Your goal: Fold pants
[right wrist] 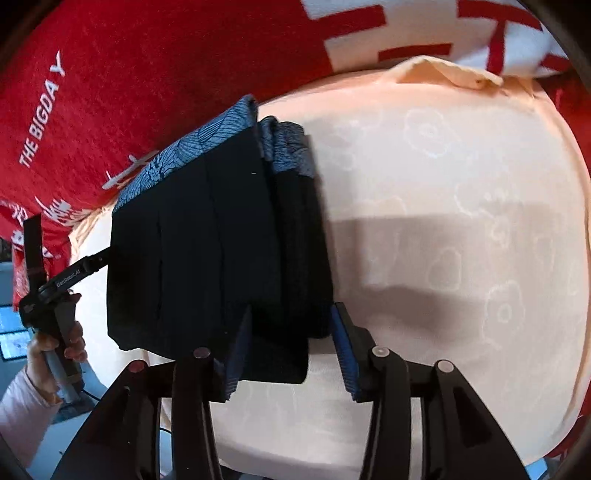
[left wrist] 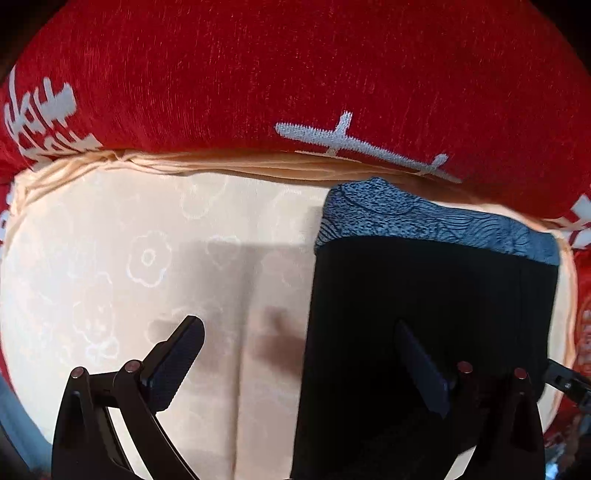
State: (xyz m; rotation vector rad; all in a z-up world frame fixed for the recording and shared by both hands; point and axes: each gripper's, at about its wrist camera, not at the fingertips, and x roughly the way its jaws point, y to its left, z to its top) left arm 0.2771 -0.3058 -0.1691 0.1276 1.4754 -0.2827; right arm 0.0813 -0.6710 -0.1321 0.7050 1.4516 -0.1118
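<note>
The pants (left wrist: 432,302) are black with a blue patterned waistband (left wrist: 424,218), folded into a compact stack on a cream floral cloth (left wrist: 147,266). In the right wrist view the pants (right wrist: 207,251) lie left of centre, with the waistband (right wrist: 192,147) at the far end. My left gripper (left wrist: 306,365) is open; its right finger lies over the pants and its left finger over bare cloth. My right gripper (right wrist: 291,343) is open and straddles the near right corner of the stack. The left gripper (right wrist: 92,264) also shows there, at the stack's left edge.
A red blanket with white lettering (left wrist: 295,74) lies bunched behind the cream cloth and along its left side (right wrist: 92,92). A white patch with red characters (right wrist: 406,29) sits at the far right. The cream cloth (right wrist: 461,221) stretches wide to the right of the pants.
</note>
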